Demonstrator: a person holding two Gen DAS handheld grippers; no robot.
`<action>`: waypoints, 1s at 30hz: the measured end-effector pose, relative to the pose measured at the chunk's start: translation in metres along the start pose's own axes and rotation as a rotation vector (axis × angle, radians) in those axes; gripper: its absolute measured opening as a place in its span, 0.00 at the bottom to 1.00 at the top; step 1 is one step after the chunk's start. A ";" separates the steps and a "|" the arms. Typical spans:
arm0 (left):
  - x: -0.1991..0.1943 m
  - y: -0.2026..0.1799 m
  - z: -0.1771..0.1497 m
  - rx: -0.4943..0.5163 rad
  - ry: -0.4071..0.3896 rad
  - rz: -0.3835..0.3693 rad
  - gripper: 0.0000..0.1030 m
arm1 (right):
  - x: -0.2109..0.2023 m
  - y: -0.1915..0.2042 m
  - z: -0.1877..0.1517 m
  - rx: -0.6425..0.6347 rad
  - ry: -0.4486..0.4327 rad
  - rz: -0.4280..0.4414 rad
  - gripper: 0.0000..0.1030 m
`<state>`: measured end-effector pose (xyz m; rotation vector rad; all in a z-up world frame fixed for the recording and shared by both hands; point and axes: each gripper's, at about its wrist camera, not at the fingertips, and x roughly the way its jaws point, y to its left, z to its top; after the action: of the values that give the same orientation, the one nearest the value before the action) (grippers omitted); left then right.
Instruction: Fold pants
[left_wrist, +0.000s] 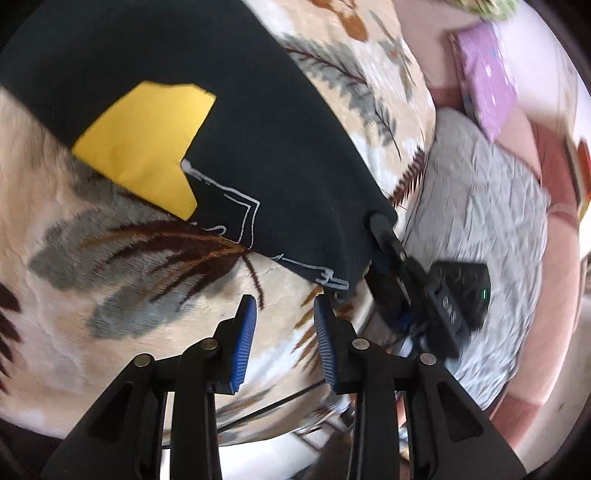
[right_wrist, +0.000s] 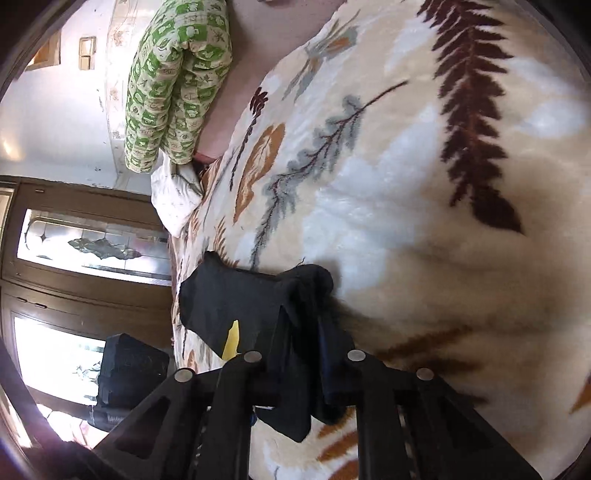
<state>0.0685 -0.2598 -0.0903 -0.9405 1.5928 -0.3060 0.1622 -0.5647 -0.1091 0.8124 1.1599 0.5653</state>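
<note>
Pants (left_wrist: 229, 122): we see them lying dark and flat on the leaf-patterned blanket (left_wrist: 122, 266), yellow patch (left_wrist: 147, 147) up, near the bed's edge.
Right gripper (left_wrist: 380, 225): clenched on a corner of the pants; in its own view the black cloth is bunched between its fingers.
Left gripper (left_wrist: 284, 314): its blue pads (left_wrist: 245, 339) stand apart over bare blanket, just short of the near hem, grasping nothing.
Step in hand: we judge it to be taking the second corner.
Doing it well: we should slide the left pads onto the hem by the white stitching (left_wrist: 325, 277), pinch every layer, then lift both corners level so the fold lands straight.
Surroundings: grey pillow (left_wrist: 480, 221) beside the blanket.
</note>
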 end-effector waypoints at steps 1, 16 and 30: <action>0.002 0.002 -0.001 -0.026 -0.009 -0.016 0.29 | -0.001 0.004 0.000 -0.009 -0.008 -0.001 0.12; 0.018 0.008 0.014 -0.081 -0.159 -0.002 0.28 | 0.001 -0.004 0.004 0.012 -0.002 -0.033 0.16; 0.036 0.000 0.026 -0.108 -0.103 -0.026 0.25 | -0.001 -0.023 0.003 0.100 -0.026 0.046 0.35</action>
<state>0.0932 -0.2774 -0.1228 -1.0443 1.5156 -0.1877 0.1639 -0.5798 -0.1259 0.9312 1.1555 0.5365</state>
